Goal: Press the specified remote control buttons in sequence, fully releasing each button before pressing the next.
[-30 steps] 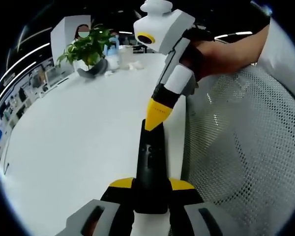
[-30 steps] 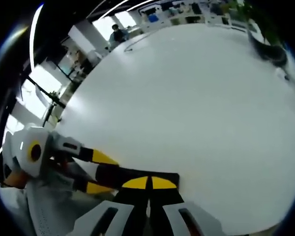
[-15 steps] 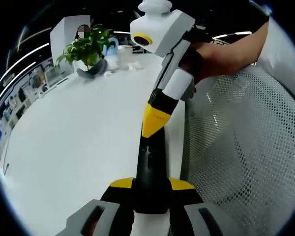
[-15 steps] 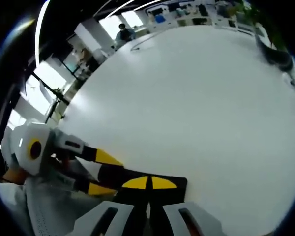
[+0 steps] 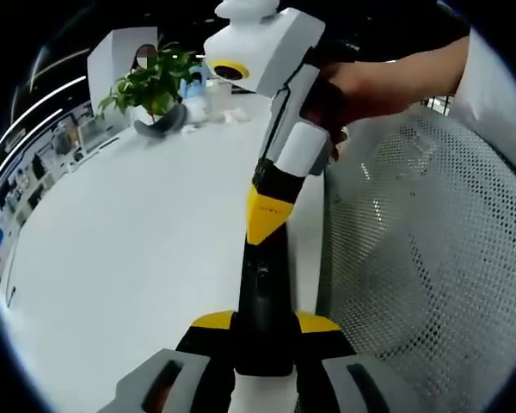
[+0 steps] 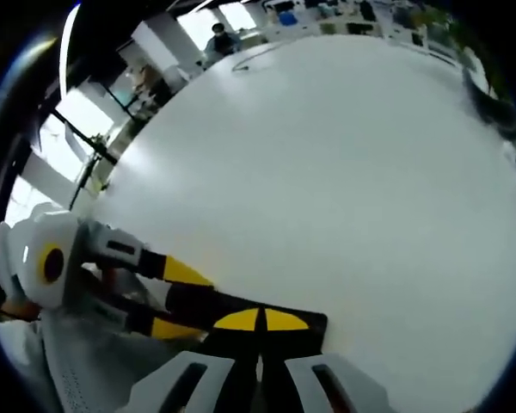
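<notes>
Left tongs point(image 5: 265, 325) pinch a slim black remote control point(image 5: 262, 297) while the right tongs' point(image 5: 260, 231) pressed-together yellow tips touch it over the white counter point(image 5: 129, 241).

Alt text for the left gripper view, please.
The left gripper clamps a black remote while the right gripper, held in a hand, touches its closed yellow tip to the remote's face. Behind: white table, potted plant; mesh chair at right.

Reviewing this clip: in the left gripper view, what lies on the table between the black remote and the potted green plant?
Nothing: the white table is bare between the black remote and the potted green plant.
</notes>
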